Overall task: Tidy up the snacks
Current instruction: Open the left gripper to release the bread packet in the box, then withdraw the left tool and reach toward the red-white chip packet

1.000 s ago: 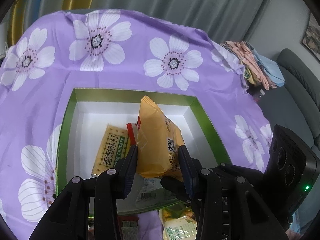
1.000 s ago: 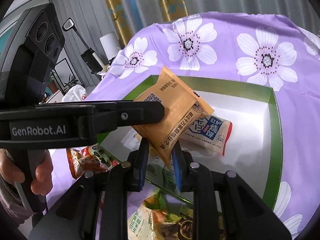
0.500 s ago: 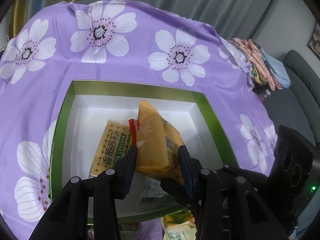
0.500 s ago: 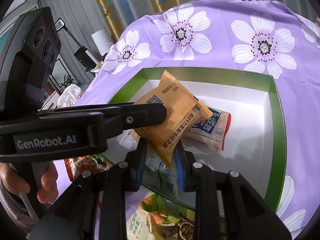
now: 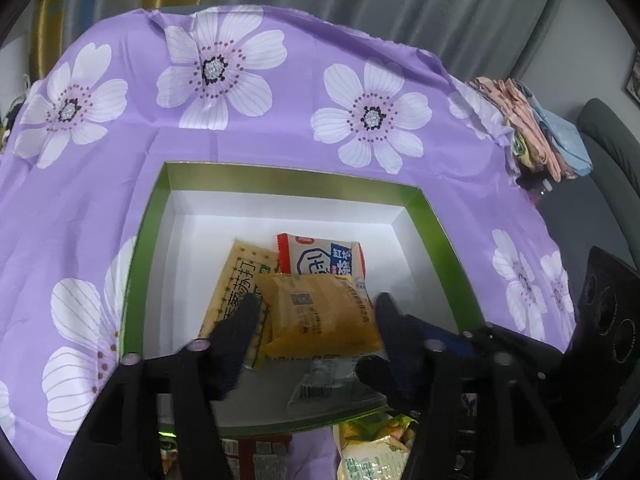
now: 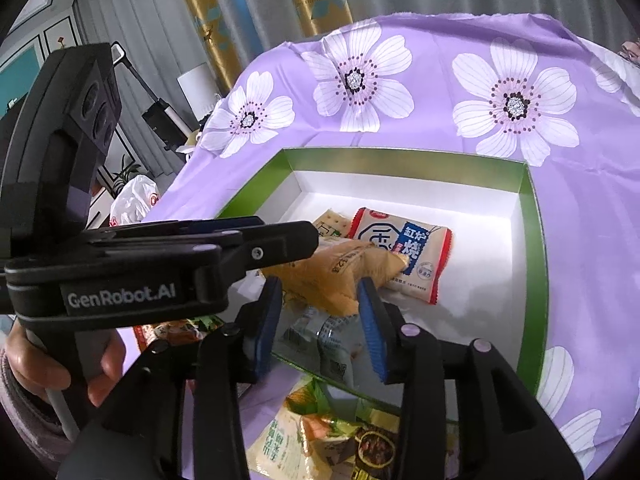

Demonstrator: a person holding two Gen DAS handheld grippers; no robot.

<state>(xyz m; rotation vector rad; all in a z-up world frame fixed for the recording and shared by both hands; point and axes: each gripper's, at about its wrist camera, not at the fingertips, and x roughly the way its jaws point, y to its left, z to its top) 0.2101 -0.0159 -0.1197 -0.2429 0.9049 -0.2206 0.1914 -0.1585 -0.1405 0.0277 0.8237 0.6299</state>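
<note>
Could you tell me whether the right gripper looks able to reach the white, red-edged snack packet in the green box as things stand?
Probably yes: the right gripper is open at the green box's near edge, and the white, red-edged snack packet lies largely uncovered, though the orange packet overlaps its near edge.

Both rigs are chunky matte black plastic. The left hand-held gripper (image 5: 316,308) has two tapered black fingers with pale lilac screw caps dotted along the linkage arms. From the other camera you can read white "GenRobot.AI" lettering on its side, plus a boxy black camera head (image 6: 86,104) with three round lenses. The right hand-held gripper (image 6: 320,320) has the same black frame and lilac screw caps, but its ribbed pads (image 6: 372,340) are bright blue. The person's hand (image 6: 48,364) is bare skin below a mauve knit sleeve cuff.
</note>
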